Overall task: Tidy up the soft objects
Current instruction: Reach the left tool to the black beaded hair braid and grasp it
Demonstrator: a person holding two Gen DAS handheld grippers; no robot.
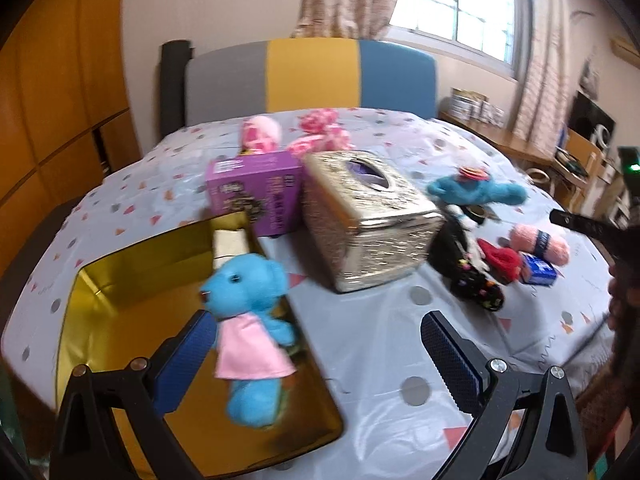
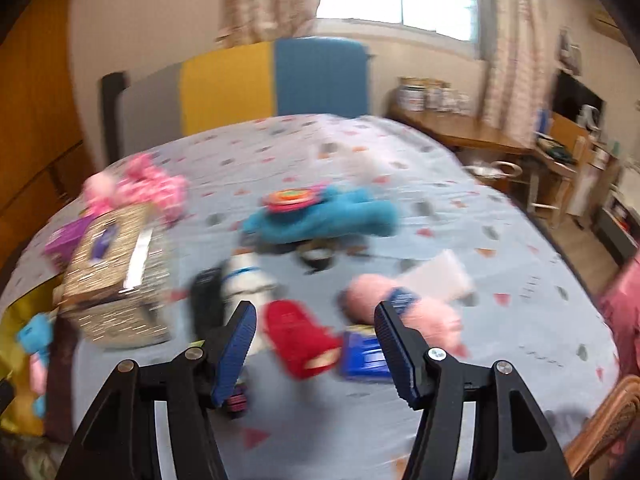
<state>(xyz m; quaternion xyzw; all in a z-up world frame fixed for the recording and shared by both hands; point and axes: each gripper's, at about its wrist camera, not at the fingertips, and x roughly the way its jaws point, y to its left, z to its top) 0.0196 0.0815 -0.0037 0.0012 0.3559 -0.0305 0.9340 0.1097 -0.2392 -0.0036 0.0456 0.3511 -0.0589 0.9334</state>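
Both grippers gape wide, holding nothing. One blue teddy touches the left gripper's left pad over the gold tin. Red plush lies between the right gripper's fingers, beyond.

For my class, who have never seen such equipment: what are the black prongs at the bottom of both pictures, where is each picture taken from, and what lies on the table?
The prongs are two-finger grippers that a person holds, one in each hand; no robot is involved. A camera on each looks forward along its fingers, so one picture is the left wrist view and the other the right wrist view.

The left gripper is open. A blue teddy bear in a pink dress is beside its left finger, over a gold box; whether the finger touches it is unclear. The right gripper is open and holds nothing, above a red knitted item and pink yarn.

The patterned tablecloth also carries a silver tissue box, a purple carton and a blue plush toy.
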